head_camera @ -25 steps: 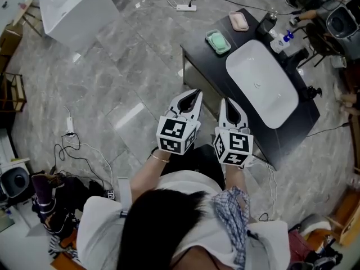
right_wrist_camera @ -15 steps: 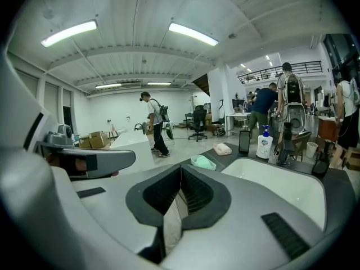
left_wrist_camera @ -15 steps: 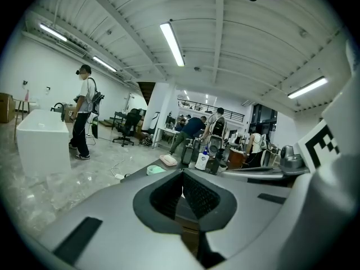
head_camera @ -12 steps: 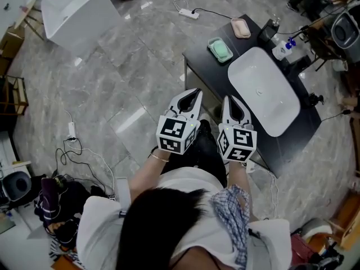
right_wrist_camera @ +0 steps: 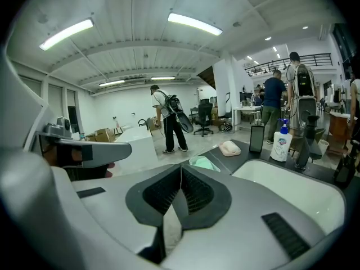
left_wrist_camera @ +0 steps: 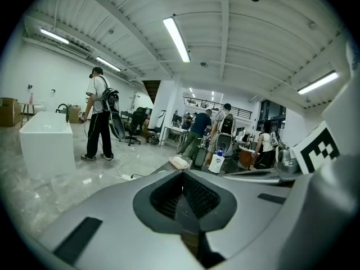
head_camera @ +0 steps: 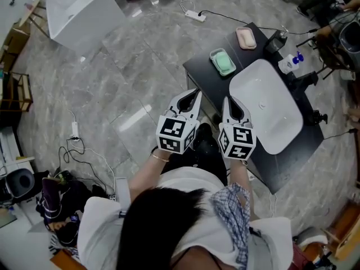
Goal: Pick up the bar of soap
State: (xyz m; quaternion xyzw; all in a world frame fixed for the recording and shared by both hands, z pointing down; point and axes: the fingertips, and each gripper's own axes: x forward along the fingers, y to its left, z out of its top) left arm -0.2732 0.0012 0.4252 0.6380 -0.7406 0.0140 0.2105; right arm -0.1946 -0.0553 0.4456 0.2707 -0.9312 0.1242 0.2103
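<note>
While the green soap (head_camera: 223,62) is lying in its dish (head_camera: 214,53) at the table's (head_camera: 203,77) far corner, beside the sink (head_camera: 265,104), with a pink bar (head_camera: 246,37) beyond, the left gripper (head_camera: 192,97) and right gripper (head_camera: 230,104) are hovering side by side well short of both, jaws pressed together and empty, likely because nothing is within reach.

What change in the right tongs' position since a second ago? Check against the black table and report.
Yes. The right tongs have moved forward over the black table, toward its far end, closer to the green soap dish.
</note>
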